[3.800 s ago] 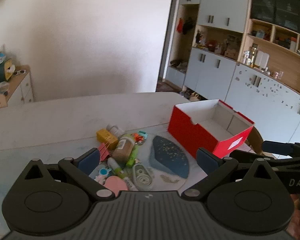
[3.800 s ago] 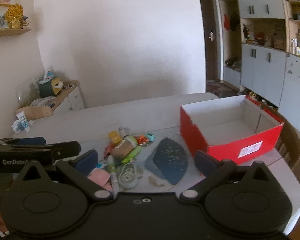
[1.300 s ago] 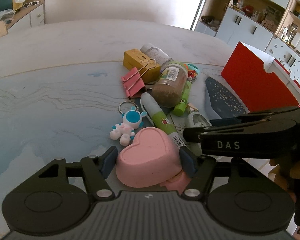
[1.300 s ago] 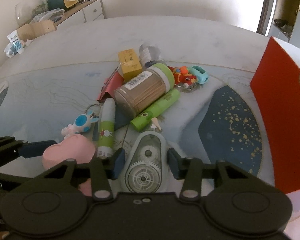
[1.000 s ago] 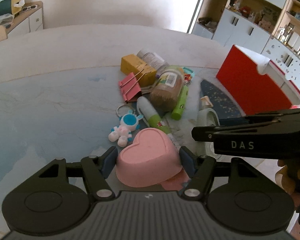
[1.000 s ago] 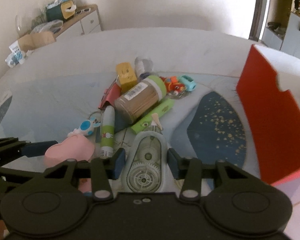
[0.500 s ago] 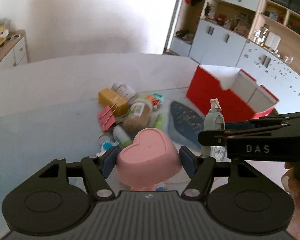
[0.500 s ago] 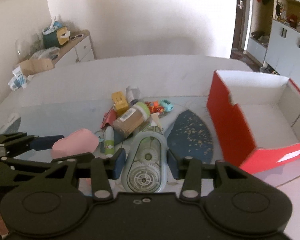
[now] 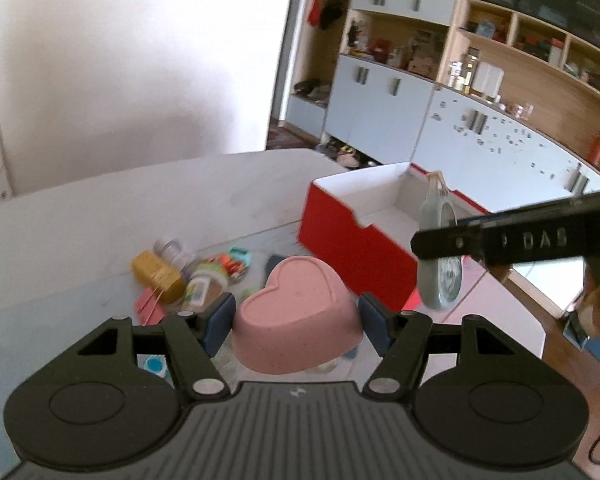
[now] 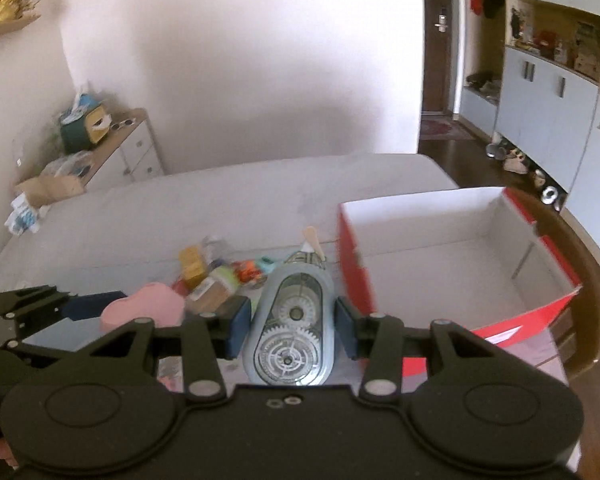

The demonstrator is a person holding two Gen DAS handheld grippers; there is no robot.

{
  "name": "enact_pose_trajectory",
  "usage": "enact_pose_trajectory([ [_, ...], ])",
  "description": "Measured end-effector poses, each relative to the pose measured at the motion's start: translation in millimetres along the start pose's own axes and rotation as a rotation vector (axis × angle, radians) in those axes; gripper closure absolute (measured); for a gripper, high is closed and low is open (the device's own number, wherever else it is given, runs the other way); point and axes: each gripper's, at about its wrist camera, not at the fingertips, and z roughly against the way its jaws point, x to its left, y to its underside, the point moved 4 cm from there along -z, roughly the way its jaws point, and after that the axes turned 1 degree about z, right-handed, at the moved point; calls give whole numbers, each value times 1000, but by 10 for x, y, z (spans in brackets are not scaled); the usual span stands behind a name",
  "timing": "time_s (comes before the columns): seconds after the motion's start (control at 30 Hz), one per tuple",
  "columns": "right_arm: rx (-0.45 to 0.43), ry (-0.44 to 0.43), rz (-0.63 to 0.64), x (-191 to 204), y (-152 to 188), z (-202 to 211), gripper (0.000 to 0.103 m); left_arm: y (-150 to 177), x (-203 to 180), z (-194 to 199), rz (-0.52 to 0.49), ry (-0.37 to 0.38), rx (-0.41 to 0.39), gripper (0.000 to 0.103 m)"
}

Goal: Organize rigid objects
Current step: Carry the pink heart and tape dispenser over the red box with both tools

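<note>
My left gripper [image 9: 298, 320] is shut on a pink heart-shaped box [image 9: 298, 312] and holds it above the table, left of the red box [image 9: 356, 240]. My right gripper [image 10: 290, 330] is shut on a grey-blue correction tape dispenser [image 10: 290, 332] with clear gears, held up near the red box's [image 10: 452, 256] left wall. The dispenser also shows in the left wrist view [image 9: 440, 268], in front of the box. The pink heart box shows in the right wrist view [image 10: 144, 308]. The red box is open and white inside.
A pile of small items lies on the table: a yellow box [image 9: 158, 278], a brown jar [image 9: 202, 286], pink clips [image 9: 150, 306] and small toys [image 9: 234, 262]. A wooden chair [image 10: 580, 264] stands behind the red box. Cabinets line the right wall.
Both grippers closed on their objects and lifted them off the table. They have moved up and right toward the red box.
</note>
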Motion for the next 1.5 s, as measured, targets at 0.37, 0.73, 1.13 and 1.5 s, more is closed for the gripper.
enact_pose_trajectory([
  [0.37,7,25,-32,-999,-148,-68,58,-426,-600,-473,-24,13,3,35],
  [0.73,67,-4,24,-1982,-246,-445,58,-932,-1335,-1379,-27,-50,24,35],
  [1.13,178,-52,122,-2429,-207,-1003,59,-1213,-1771,-2571,-23,-91,122,35],
  [1.5,283,-94,194,-2452,-53,-1488,60,-1232,-1862,-3504,-24,-95,238,35],
])
